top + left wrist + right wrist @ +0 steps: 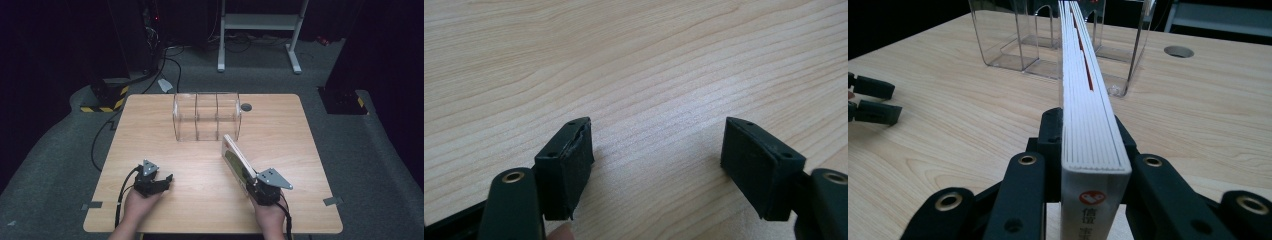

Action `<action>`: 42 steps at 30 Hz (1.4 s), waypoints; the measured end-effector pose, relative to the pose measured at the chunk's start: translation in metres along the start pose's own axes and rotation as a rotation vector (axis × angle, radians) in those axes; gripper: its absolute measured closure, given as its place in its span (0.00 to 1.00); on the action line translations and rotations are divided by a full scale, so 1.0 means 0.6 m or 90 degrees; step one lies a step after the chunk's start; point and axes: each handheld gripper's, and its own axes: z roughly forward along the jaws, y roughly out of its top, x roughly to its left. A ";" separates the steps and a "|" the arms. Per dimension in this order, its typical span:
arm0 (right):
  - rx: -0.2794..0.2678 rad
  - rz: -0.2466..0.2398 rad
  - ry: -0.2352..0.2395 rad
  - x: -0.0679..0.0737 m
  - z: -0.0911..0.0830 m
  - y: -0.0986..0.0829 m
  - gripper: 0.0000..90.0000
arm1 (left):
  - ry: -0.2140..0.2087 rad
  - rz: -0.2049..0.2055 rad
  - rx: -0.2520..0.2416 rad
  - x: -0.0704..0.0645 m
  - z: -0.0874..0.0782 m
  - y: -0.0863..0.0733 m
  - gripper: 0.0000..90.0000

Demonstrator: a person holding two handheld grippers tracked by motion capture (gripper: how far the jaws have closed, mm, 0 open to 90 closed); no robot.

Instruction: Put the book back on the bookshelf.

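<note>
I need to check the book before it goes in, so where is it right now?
In the high view the book is clamped in the right tool at the table's right front, angled toward the clear divided holder just beyond it.

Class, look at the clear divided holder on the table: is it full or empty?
Empty. Through the clear holder walls its compartments show nothing inside; the book is outside it, clamped in the right gripper.

book before the organiser — both on table.
</note>
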 end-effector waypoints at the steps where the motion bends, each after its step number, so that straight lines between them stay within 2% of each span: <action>1: -0.001 0.001 0.000 -0.001 0.001 0.001 0.84 | 0.000 0.000 0.000 0.000 0.000 0.000 0.32; 5: -0.004 -0.002 -0.003 0.003 0.003 0.002 0.84 | -0.001 -0.001 0.000 0.000 0.000 0.000 0.32; 10: 0.001 -0.021 -0.012 0.009 -0.002 0.006 0.84 | -0.003 0.001 -0.002 0.000 0.000 0.000 0.32; 15: -0.004 -0.011 -0.014 0.001 -0.006 0.013 0.84 | -0.003 0.000 -0.003 0.000 0.000 0.000 0.32; 22: -0.023 -0.022 -0.021 0.000 -0.008 0.035 0.84 | -0.003 0.001 -0.001 -0.001 0.000 0.000 0.33; 29: -0.039 -0.016 -0.043 -0.002 0.004 0.050 0.84 | -0.003 0.000 -0.003 -0.003 -0.002 -0.002 0.33; 32: -0.041 -0.011 -0.042 -0.005 0.012 0.056 0.84 | -0.003 0.000 -0.003 -0.003 -0.002 -0.002 0.33; 35: -0.037 -0.005 -0.032 -0.010 0.018 0.066 0.84 | -0.003 0.000 -0.003 -0.002 -0.002 -0.002 0.33; 38: -0.026 -0.010 -0.039 -0.010 0.022 0.071 0.84 | -0.004 0.001 -0.003 -0.002 -0.002 -0.002 0.33; 41: -0.016 0.003 -0.036 -0.014 0.028 0.074 0.84 | -0.005 0.000 -0.003 -0.002 -0.002 -0.002 0.33; 42: -0.017 0.000 -0.044 -0.013 0.031 0.076 0.84 | -0.005 0.000 -0.003 -0.002 -0.002 -0.002 0.33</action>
